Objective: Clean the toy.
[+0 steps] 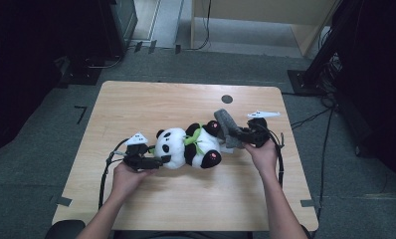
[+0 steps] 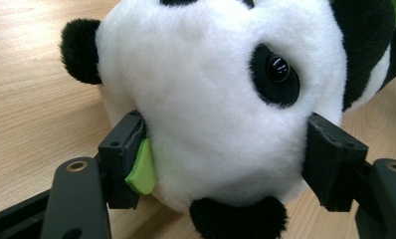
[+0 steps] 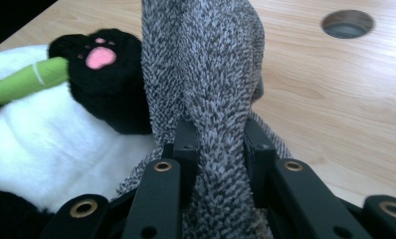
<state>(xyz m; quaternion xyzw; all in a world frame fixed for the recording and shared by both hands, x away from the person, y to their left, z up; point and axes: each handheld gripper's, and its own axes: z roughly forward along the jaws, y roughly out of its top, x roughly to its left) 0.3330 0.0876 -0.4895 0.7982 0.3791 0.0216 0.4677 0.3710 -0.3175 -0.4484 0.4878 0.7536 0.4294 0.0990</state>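
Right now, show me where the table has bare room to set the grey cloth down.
Free: the table's far strip, from the left edge to the round hole, and the near strip between the forearms. Crowded: the middle, with the panda, cloth and both tongs.

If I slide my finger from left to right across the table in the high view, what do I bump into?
Left gripper → toy panda → grey sock → right gripper.
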